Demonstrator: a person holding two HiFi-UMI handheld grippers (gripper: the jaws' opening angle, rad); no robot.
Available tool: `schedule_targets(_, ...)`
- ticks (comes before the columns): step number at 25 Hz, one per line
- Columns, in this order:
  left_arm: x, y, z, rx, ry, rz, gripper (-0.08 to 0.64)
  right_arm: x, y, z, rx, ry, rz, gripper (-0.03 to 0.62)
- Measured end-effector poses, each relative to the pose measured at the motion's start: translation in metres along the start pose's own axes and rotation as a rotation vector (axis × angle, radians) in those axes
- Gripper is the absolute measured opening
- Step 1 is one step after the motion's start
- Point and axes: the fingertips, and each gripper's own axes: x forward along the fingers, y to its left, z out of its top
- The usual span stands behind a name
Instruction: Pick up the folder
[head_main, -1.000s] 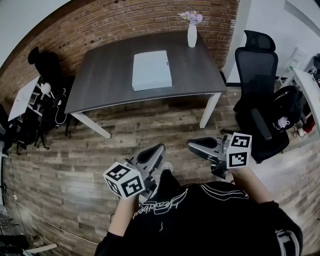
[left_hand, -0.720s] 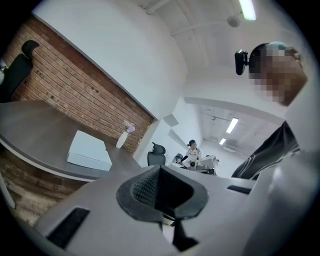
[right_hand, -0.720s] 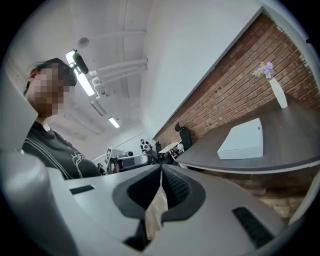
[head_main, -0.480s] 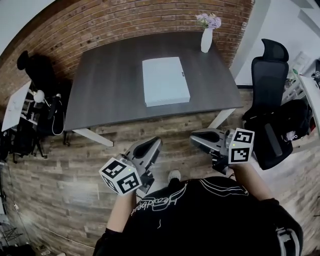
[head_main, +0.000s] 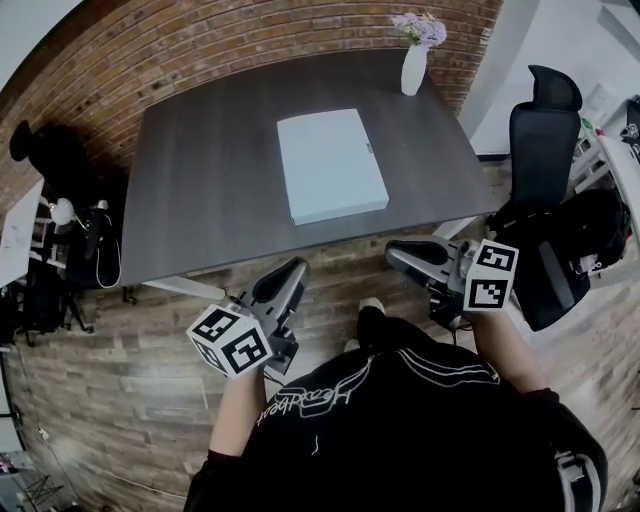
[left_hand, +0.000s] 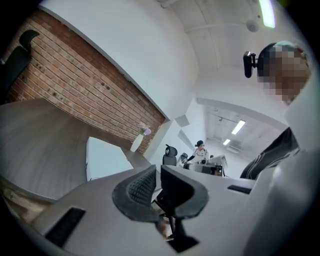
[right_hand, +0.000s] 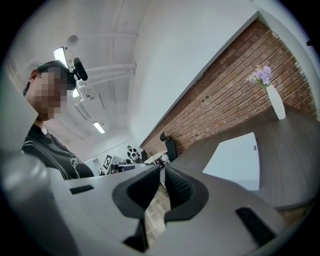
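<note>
A pale blue-white folder (head_main: 332, 165) lies flat in the middle of a dark grey table (head_main: 200, 190); it also shows in the left gripper view (left_hand: 102, 159) and the right gripper view (right_hand: 236, 160). My left gripper (head_main: 291, 270) is held over the floor just short of the table's near edge, shut with nothing in it (left_hand: 158, 172). My right gripper (head_main: 392, 250) hovers at the same edge, to the right, also shut and empty (right_hand: 162, 172). Both are apart from the folder.
A white vase with purple flowers (head_main: 414, 62) stands at the table's far right corner. A black office chair (head_main: 543, 130) is to the right of the table, with a dark bag (head_main: 580, 240) beside it. A brick wall (head_main: 200, 40) runs behind the table. Equipment clutters the left (head_main: 50, 230).
I have walked closer to the table: it and the folder now sit larger and nearer in the head view. Both grippers moved forward with me and stayed shut.
</note>
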Motion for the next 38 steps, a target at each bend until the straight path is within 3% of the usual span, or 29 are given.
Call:
schedule_targets(6, 0.019, 0.039, -0.001, -0.028, 0.01, 0.056, 0.008, 0.0, -0.049, 0.011, 0.022, -0.043, -0.039, 0.003)
schedule_targets(15, 0.066, 0.116, 0.036, -0.077, 0.037, 0.13, 0.011, 0.026, -0.144, 0.05, 0.077, -0.04, -0.099, 0.085)
schedule_targets(21, 0.093, 0.164, 0.04, -0.131, 0.065, 0.168, 0.086, 0.038, -0.198, 0.057, 0.107, -0.017, -0.147, 0.126)
schedule_targets(28, 0.124, 0.22, 0.029, -0.208, 0.14, 0.199, 0.194, 0.056, -0.261, 0.049, 0.157, 0.031, -0.206, 0.166)
schedule_targets(38, 0.153, 0.278, -0.004, -0.263, 0.252, 0.256, 0.233, 0.076, -0.318, 0.01, 0.188, 0.189, -0.258, 0.198)
